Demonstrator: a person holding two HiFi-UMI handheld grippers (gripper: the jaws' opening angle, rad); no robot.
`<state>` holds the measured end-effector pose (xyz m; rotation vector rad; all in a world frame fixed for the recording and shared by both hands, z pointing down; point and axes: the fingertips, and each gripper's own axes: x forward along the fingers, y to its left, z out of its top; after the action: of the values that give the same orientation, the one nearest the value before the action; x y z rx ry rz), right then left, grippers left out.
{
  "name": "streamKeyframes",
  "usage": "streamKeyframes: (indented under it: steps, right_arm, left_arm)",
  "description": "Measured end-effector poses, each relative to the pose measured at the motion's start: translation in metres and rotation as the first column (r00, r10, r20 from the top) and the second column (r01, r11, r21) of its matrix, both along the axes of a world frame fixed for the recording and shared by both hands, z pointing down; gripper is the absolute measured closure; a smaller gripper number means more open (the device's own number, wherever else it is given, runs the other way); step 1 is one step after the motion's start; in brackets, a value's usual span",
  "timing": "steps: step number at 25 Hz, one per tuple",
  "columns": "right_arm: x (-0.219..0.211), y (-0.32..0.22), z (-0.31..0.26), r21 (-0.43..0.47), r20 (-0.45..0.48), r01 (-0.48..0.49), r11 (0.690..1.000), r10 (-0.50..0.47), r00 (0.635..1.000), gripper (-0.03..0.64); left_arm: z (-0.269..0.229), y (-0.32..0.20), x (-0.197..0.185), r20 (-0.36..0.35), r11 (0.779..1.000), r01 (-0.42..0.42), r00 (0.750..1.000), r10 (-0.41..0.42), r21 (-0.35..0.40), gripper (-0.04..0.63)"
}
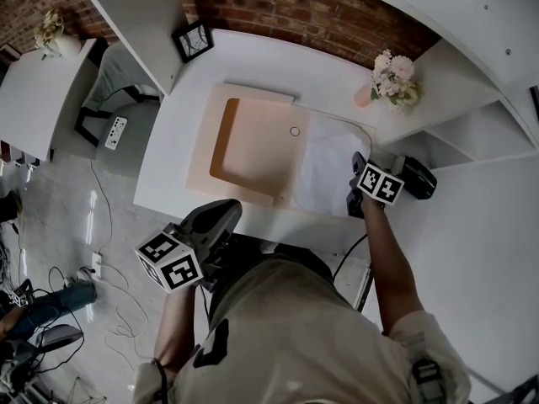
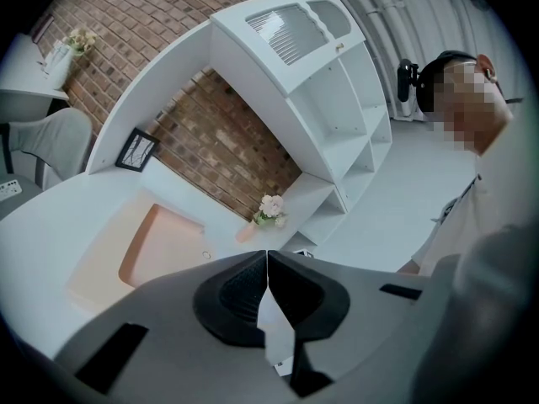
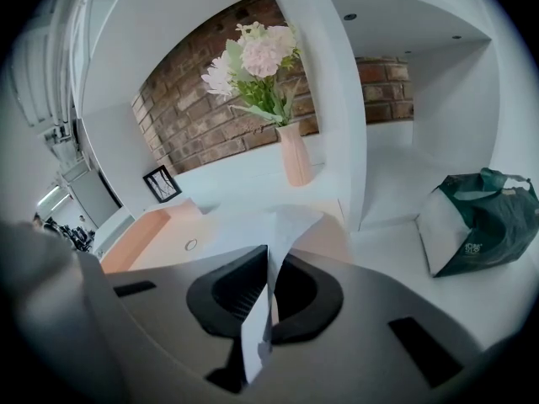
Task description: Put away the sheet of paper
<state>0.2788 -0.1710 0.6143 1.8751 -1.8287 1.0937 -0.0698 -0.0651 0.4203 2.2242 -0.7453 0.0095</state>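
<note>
- On the table (image 1: 253, 57), over the right half of an open peach case (image 1: 253, 146), lies the sheet of paper (image 1: 328, 175); the right claw (image 1: 360, 194) grasps its right edge.
- Sheet extends leftward from that claw.
- Left claw (image 1: 226, 213), clenched on nothing, hangs farther off.
- Green bag (image 3: 476, 221): print unreadable.

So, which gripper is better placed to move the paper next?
Right. The right gripper has its jaws shut on the sheet of paper; the left gripper is shut, empty and away from it.
</note>
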Motion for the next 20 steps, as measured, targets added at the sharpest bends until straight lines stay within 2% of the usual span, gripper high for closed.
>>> streamKeyframes:
  steps: [20]
  right_arm:
    - [-0.013, 0.001, 0.004, -0.005, 0.029, -0.04, 0.999, 0.04, 0.999, 0.589]
  left_arm:
    - [0.0, 0.004, -0.013, 0.0, 1.0, -0.028, 1.0, 0.028, 0.009, 0.575]
